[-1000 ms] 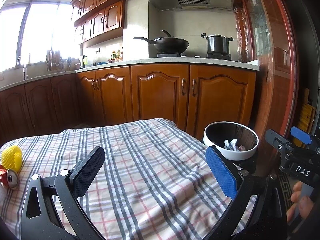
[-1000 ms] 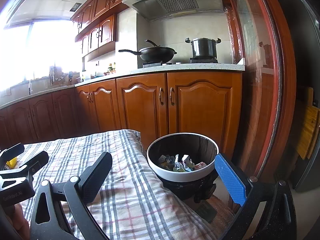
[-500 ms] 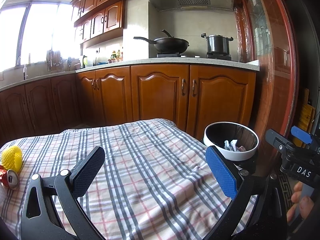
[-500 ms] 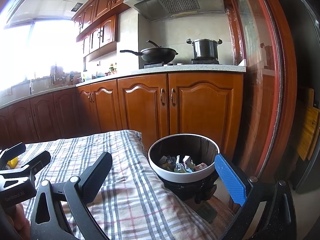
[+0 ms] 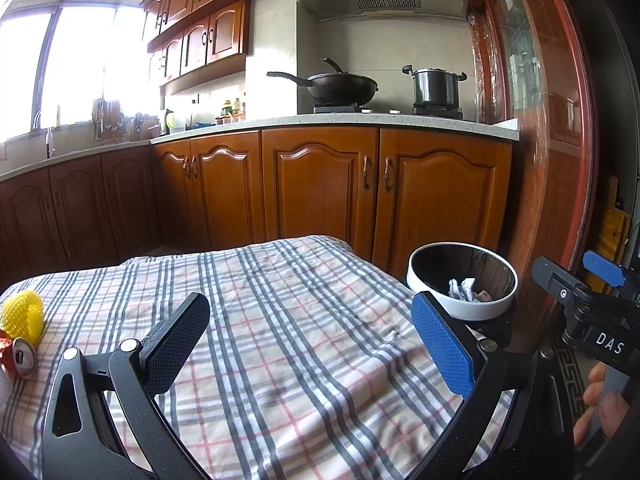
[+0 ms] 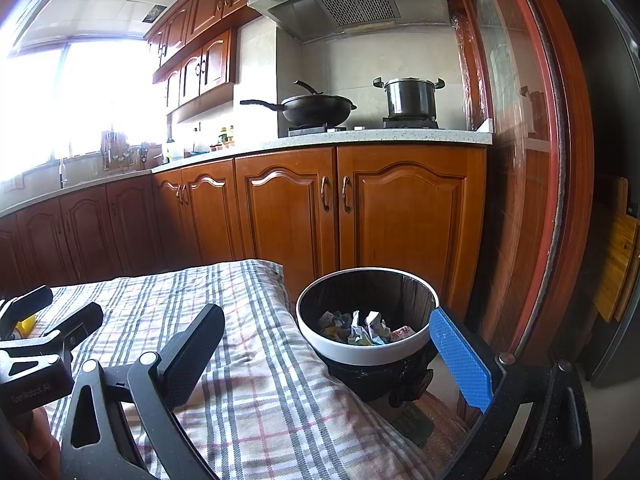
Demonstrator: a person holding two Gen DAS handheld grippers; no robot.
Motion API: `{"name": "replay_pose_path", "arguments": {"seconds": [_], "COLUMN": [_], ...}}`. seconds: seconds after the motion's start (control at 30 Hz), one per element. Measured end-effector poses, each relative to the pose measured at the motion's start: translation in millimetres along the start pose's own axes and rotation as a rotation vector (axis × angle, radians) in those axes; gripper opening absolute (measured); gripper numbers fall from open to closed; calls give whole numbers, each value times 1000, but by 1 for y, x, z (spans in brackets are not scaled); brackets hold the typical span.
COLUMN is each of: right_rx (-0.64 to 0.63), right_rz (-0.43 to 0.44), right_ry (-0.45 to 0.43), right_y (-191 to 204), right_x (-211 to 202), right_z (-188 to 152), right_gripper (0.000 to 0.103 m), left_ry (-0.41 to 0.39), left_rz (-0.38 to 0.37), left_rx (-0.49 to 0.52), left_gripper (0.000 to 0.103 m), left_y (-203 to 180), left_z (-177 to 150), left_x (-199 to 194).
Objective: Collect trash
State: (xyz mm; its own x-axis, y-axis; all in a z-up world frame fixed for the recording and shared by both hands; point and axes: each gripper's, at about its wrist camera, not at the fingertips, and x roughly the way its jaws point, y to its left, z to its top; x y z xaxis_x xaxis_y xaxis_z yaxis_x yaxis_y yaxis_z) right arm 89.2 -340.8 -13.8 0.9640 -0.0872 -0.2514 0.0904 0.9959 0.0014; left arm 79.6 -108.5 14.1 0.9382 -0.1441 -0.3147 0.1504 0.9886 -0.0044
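Both tools are spread apart and empty: the left gripper [image 5: 310,342] and the right gripper [image 6: 332,350]. Remaining trash lies on the checked tablecloth [image 5: 280,320], far from the bin [image 5: 462,286]: a yellow foam net [image 5: 22,316], likely light and soft; and, touching it, a crushed can [image 5: 18,358], probably light, stiff, slippery. Grip the can across its body.

Foam net [image 5: 22,314] and can [image 5: 18,358] at table's [image 5: 304,320] left edge; bin [image 6: 366,346] just beside its right.
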Motion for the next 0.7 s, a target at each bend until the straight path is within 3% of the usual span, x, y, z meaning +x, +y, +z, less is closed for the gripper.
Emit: {"name": "replay_pose_path", "arguments": {"seconds": [0.7], "right_rx": [-4], "right_rz": [7], "right_ry": [8], "right_y": [2], "right_x": [1], "right_z": [2], "right_gripper": [103], "left_ry": [19], "left_rz": [-17], "left_rx": [-11], "left_gripper": [103], "left_y": [7], "left_z": [0], "left_x": [2]}}
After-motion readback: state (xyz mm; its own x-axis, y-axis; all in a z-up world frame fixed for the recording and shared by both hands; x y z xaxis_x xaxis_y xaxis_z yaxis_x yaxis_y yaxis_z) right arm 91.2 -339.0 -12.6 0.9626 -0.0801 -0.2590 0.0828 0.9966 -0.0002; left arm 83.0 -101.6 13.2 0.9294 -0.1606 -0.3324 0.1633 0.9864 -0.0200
